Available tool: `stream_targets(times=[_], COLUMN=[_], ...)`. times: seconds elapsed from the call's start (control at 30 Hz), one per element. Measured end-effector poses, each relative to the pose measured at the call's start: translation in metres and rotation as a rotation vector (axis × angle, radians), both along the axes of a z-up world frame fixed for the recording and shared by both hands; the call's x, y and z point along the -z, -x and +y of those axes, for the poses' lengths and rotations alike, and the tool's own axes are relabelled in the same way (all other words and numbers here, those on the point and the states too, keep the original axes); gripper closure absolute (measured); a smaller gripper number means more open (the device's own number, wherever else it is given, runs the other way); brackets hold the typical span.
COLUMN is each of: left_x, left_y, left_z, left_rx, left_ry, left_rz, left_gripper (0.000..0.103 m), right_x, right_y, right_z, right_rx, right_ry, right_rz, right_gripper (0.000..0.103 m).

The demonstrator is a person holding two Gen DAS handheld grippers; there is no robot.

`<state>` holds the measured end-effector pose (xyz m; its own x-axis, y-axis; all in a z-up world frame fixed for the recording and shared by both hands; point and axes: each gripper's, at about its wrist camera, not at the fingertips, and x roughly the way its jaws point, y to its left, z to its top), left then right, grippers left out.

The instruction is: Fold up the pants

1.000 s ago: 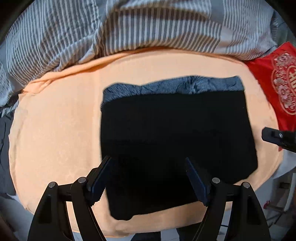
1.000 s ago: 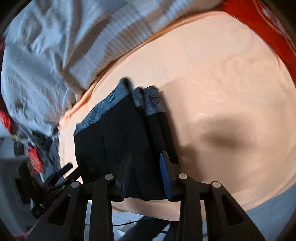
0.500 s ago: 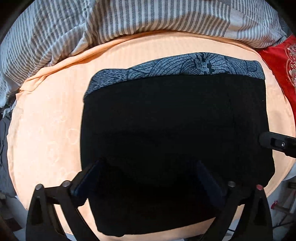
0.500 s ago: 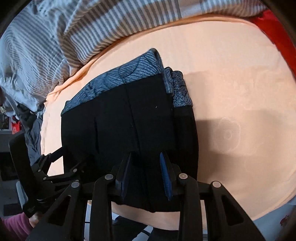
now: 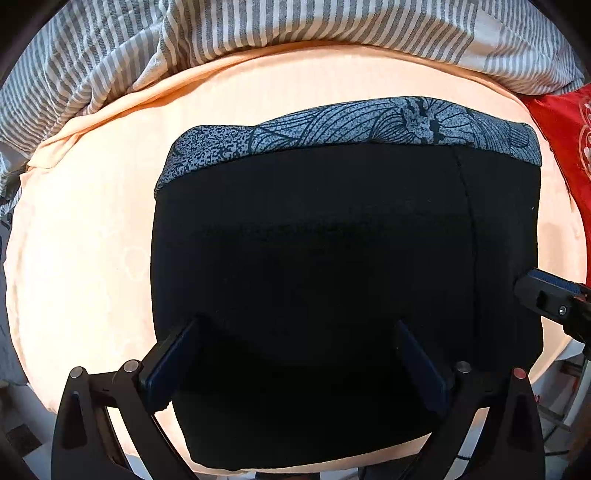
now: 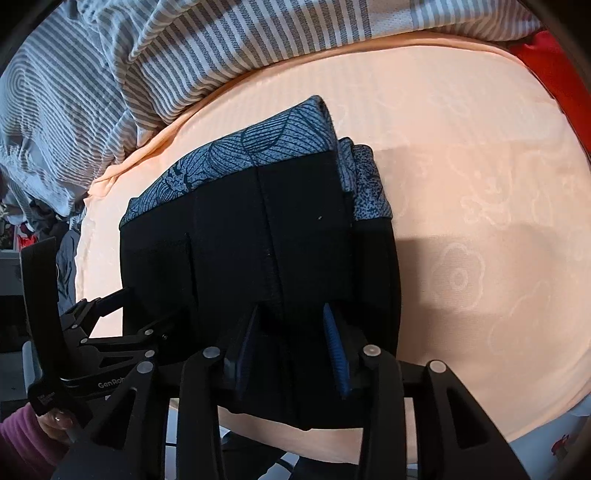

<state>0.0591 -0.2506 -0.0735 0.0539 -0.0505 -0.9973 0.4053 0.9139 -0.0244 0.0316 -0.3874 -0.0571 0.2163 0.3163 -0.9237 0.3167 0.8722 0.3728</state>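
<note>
The black pants lie folded into a thick rectangle on a peach sheet, with the blue-grey patterned waistband at the far edge. My left gripper points down over the near half of the pants, open wide, with only flat fabric under its gap. My right gripper sits at the right end of the pants. Its jaws are opening, and a ridge of black fabric stands between the pads, which no longer pinch it. One right finger shows in the left wrist view. The left gripper appears in the right wrist view.
A grey and white striped duvet is bunched along the far side of the sheet. A red cloth lies at the right. The bed's near edge runs just below the pants. A hand in a purple sleeve holds the left gripper.
My left gripper opened wider and sank closer to the pants. My right gripper swung in over the right end of the folded pants, and its jaws have spread a little.
</note>
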Motion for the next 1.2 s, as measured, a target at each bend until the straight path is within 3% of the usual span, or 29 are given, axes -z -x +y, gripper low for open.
stream_targets(times=[0.07, 0.33, 0.47, 0.6, 0.73, 0.8, 0.87, 1.0, 1.13, 1.2], left_x=[-0.001, -0.014, -0.026, -0.042, -0.059, -0.065, -0.071, -0.082, -0.090, -0.095], left_y=[0.002, 0.007, 0.015, 0.028, 0.046, 0.056, 0.064, 0.082, 0.094, 0.100], left_z=[0.001, 0.001, 0.006, 0.016, 0.027, 0.031, 0.035, 0.039, 0.041, 0.044], left_rx=[0.001, -0.001, 0.015, 0.022, 0.030, 0.035, 0.040, 0.026, 0.001, -0.013], left_ry=[0.001, -0.034, -0.051, -0.056, -0.072, -0.079, -0.087, -0.088, -0.091, -0.091], left_rz=[-0.014, 0.005, 0.005, -0.015, -0.036, -0.044, -0.047, -0.050, -0.057, -0.056], left_gripper=[0.001, 0.001, 0.001, 0.001, 0.001, 0.001, 0.001, 0.001, 0.001, 0.001], right_x=[-0.001, -0.004, -0.005, -0.008, -0.015, -0.020, -0.026, -0.039, -0.050, -0.053], right_y=[0.000, 0.001, 0.012, 0.032, 0.051, 0.058, 0.062, 0.061, 0.055, 0.052], right_z=[0.003, 0.001, -0.005, -0.008, -0.007, -0.005, -0.001, 0.015, 0.031, 0.037], right_rx=[0.000, 0.034, 0.093, 0.128, 0.142, 0.150, 0.147, 0.101, 0.067, 0.056], right_ry=[0.007, 0.002, 0.007, 0.019, 0.053, 0.064, 0.092, 0.195, 0.239, 0.251], right_rz=[0.000, 0.022, 0.068, 0.100, 0.121, 0.121, 0.120, 0.096, 0.060, 0.044], right_gripper=[0.056, 0.055, 0.041, 0.039, 0.029, 0.029, 0.022, 0.018, 0.000, 0.000])
